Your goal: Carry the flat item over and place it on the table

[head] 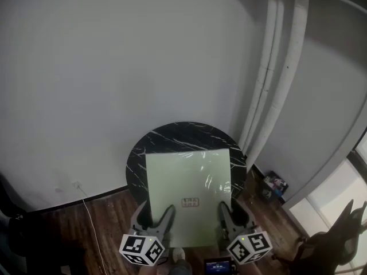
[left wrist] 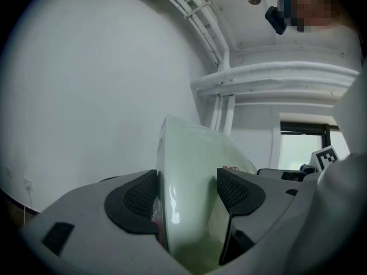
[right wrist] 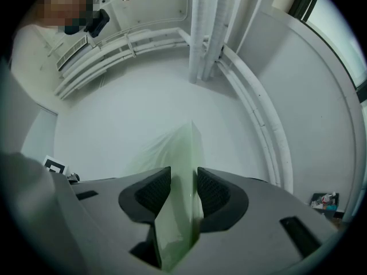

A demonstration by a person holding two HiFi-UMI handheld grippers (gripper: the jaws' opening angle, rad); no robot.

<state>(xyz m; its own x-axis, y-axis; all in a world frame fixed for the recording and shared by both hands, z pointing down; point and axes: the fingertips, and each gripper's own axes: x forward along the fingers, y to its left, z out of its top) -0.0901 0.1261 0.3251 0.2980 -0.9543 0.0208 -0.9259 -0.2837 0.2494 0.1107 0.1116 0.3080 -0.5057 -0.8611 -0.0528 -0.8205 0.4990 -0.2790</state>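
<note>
A pale green flat square panel [head: 189,193] wrapped in clear film, with a small red label near its front edge, hangs over the round black marble table [head: 172,136]. My left gripper [head: 162,222] is shut on its near left edge and my right gripper [head: 228,217] on its near right edge. In the left gripper view the panel [left wrist: 192,193] stands edge-on between the black pads [left wrist: 135,199]. The right gripper view shows the panel [right wrist: 180,193] clamped between both pads [right wrist: 211,195]. Whether the panel touches the table I cannot tell.
A plain white wall stands behind the table. White vertical pipes [head: 275,79] run down at the right. A white cable [head: 89,211] trails over the wooden floor at the left. Small items [head: 275,183] lie on the floor at the right, by a window.
</note>
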